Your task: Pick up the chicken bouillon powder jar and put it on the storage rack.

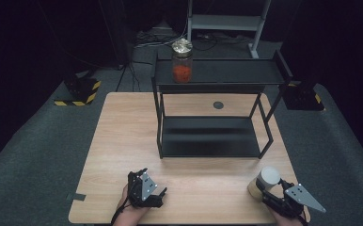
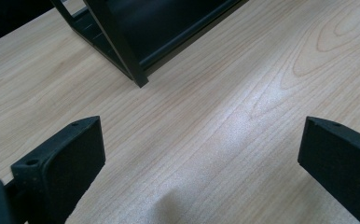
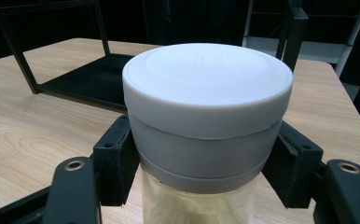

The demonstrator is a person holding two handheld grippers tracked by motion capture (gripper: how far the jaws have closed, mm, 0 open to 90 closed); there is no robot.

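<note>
- High view, nearest edge: two grippers are counted, one in each hand. The left gripper (image 1: 157, 194) is held low over the wooden counter (image 1: 123, 141) at the near left, and the right gripper (image 1: 270, 187) at the near right.
- One white-lidded jar (image 1: 264, 181) is seen standing on the counter near its right front corner, set between the fingers of the right gripper.
- In the right gripper view the jar (image 3: 206, 121) is grasped just below its white lid: two black fingers (image 3: 115, 158) are pressed against the grey collar on either side, with the clear body showing beneath.
- In the left gripper view the left gripper (image 2: 201, 154) is seen released: its two fingers (image 2: 71, 161) are spread wide apart with bare counter between them.
- Farther back, one black two-tier rack (image 1: 210, 141) is placed on the middle of the counter; its lower tray is seen bare.
- On the rack's upper shelf, toward its left end, one glass jar (image 1: 182, 61) with a metallic lid and orange-red contents is seen upright, well apart from the white-lidded jar.
</note>
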